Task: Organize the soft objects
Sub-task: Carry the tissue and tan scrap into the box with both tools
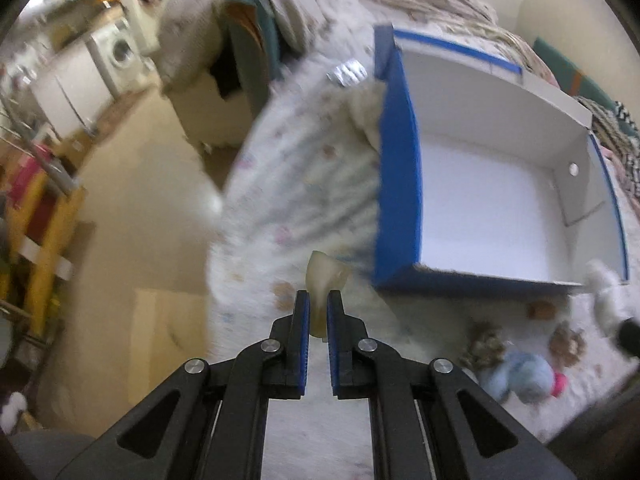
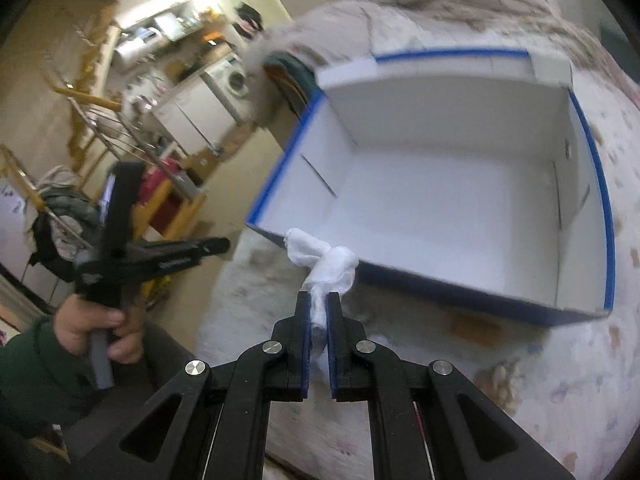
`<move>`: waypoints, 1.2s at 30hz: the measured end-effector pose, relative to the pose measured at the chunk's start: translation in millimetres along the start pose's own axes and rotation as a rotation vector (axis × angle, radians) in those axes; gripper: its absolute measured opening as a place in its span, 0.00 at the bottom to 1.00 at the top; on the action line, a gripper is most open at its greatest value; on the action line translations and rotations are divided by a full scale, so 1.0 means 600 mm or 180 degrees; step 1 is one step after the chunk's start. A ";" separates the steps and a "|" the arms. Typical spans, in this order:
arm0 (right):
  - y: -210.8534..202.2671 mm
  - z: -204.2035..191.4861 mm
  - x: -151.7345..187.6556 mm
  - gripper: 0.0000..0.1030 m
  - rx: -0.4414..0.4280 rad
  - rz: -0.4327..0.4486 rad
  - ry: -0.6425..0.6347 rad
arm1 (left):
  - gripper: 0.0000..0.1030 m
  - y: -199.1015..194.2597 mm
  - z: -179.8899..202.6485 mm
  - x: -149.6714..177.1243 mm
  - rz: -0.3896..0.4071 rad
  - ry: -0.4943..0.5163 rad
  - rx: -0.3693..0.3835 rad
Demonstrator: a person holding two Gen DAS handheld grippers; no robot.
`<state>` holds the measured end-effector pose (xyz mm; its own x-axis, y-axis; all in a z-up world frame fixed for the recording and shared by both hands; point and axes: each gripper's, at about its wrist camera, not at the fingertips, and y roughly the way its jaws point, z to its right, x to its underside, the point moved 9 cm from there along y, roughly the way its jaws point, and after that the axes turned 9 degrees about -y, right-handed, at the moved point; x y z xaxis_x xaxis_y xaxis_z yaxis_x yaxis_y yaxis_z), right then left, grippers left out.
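Observation:
A blue box with a white inside (image 1: 400, 184) lies open and empty on the bed; in the right wrist view its near wall (image 2: 460, 292) is just ahead. My left gripper (image 1: 318, 300) is shut on a pale cream soft piece (image 1: 324, 276), held above the bed left of the box's near corner. My right gripper (image 2: 318, 304) is shut on a white soft toy (image 2: 328, 264), held just before the box's near left corner. The left gripper (image 2: 160, 256) also shows at the left of the right wrist view.
A blue plush with a pink part (image 1: 524, 376), brown fuzzy pieces (image 1: 484, 344) and a white plush (image 1: 608, 292) lie on the patterned bed cover (image 1: 304, 184) near the box. A blister pack (image 1: 347, 73) lies past the box. The bed edge drops to the floor (image 1: 132, 216) at left.

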<state>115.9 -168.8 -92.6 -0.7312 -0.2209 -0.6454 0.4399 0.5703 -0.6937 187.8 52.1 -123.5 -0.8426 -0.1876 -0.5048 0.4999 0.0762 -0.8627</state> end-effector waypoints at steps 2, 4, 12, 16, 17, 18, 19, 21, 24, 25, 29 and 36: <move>-0.019 -0.002 -0.013 0.08 0.0006 0.0147 -0.0031 | 0.07 -0.010 -0.008 -0.024 0.0223 -0.0043 -0.0069; -0.040 0.003 -0.022 0.08 0.0037 0.0286 -0.0009 | 0.07 -0.028 -0.007 -0.036 0.0406 -0.0082 -0.0108; -0.063 0.080 -0.045 0.08 0.0595 0.0575 0.0300 | 0.08 -0.077 0.037 -0.075 0.0720 0.0040 0.0003; -0.065 0.113 -0.058 0.08 0.0743 0.0638 0.0432 | 0.08 -0.084 0.071 -0.099 0.0721 0.0118 0.0127; -0.066 0.122 -0.063 0.08 0.0778 0.0658 0.0470 | 0.08 -0.083 0.080 -0.106 0.0720 0.0141 0.0145; -0.067 0.128 -0.065 0.08 0.0789 0.0668 0.0502 | 0.08 -0.081 0.087 -0.111 0.0721 0.0165 0.0158; -0.066 0.136 -0.067 0.08 0.0798 0.0668 0.0532 | 0.08 -0.079 0.094 -0.115 0.0715 0.0187 0.0173; -0.067 0.150 -0.072 0.08 0.0859 0.0644 0.0541 | 0.08 -0.073 0.111 -0.125 0.0693 0.0224 0.0212; -0.072 0.169 -0.064 0.08 0.0985 0.0605 0.0501 | 0.08 -0.061 0.135 -0.138 0.0666 0.0292 0.0262; -0.071 0.175 -0.069 0.08 0.0983 0.0602 0.0511 | 0.08 -0.057 0.144 -0.142 0.0659 0.0324 0.0275; -0.062 0.193 -0.077 0.08 0.1004 0.0556 0.0546 | 0.08 -0.043 0.174 -0.150 0.0648 0.0426 0.0324; -0.018 0.216 -0.080 0.08 0.1066 0.0388 0.0480 | 0.08 0.005 0.207 -0.139 0.0597 0.0532 0.0434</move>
<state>213.9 -266.8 -95.8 -0.7206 -0.0343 -0.6925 0.6560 0.2896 -0.6970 284.3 -53.7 -80.4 -0.7486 -0.0178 -0.6627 0.6629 -0.0403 -0.7477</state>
